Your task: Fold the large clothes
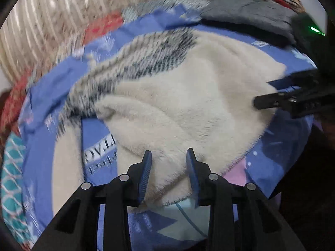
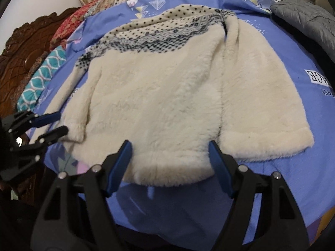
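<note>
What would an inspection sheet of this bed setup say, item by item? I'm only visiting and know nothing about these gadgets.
Surface: blue patterned bedsheet covering a bed.
Job's things: cream fleece sweater with a dark patterned yoke, spread flat on the sheet with one sleeve out to the side.
Clutter: grey quilted garment at the far corner; red patterned quilt and teal patterned cloth along the far edge.
Grippers: left gripper open, fingers on either side of the sweater's edge; right gripper open at the hem.
Cables: nothing seen.
Surroundings: carved wooden headboard; pale striped curtain.
</note>
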Available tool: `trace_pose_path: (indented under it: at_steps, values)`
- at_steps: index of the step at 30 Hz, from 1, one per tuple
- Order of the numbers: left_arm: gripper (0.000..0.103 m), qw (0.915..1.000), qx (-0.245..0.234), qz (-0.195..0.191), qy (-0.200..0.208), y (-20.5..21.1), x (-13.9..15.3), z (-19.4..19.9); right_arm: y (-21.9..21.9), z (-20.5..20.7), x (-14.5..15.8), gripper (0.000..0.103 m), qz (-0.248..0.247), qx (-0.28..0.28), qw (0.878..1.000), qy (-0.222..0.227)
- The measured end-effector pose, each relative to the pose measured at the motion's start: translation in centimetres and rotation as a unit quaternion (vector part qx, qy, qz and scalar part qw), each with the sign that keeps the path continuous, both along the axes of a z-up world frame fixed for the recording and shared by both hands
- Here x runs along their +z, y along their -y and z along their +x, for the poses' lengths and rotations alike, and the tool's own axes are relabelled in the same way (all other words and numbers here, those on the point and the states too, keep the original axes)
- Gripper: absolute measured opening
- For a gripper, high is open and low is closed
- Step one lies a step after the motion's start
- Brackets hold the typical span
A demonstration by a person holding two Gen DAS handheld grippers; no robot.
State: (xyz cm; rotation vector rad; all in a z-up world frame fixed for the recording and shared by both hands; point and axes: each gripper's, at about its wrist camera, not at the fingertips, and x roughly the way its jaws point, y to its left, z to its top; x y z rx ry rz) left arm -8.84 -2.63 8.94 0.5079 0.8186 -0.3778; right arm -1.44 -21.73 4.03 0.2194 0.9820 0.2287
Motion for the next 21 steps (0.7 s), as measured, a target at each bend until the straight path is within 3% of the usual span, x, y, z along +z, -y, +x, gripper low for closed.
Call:
trace_pose_path:
  at_steps: [3, 6, 10, 15, 19, 20, 21]
  values:
    - [0.057, 0.9965, -0.022, 0.039, 0.071, 0.8, 0.3, -1.4, 0.1, -0.1, 0.0, 0.077, 0.011, -0.001, 1.000, 0.003]
    - [0.062, 0.9891, -0.041, 0.080, 0.117, 1.9, -0.7, -1.9, 0.5, -0.1, -0.2, 0.079, 0.029, -0.010, 1.000, 0.001]
    - [0.063, 0.9895, -0.045, 0.092, 0.102, 2.5, -2.3, -1.1, 0.8, -0.3, -0.3, 0.079, 0.036, -0.015, 0.999, -0.001]
    - [0.071, 0.9820, -0.045, 0.127, 0.133, 3.3, -3.8, -0.8, 0.7, -0.3, -0.5, 0.080, 0.033, -0.011, 0.999, -0.003]
    - [0.072, 0.9806, -0.045, 0.142, 0.127, 3.3, -5.0, -0.5, 0.5, 0.1, -1.3, 0.085, 0.021, -0.011, 1.000, -0.016]
    - [0.068, 0.9831, -0.040, 0.135, 0.117, 2.9, -5.0, -0.1, 0.6, 0.2, -1.5, 0.078, 0.017, -0.014, 1.000, -0.021]
    - [0.051, 0.9878, -0.031, 0.117, 0.098, 2.2, -4.8, 0.4, 0.5, 0.2, -1.4, 0.060, 0.013, -0.014, 1.000, -0.019]
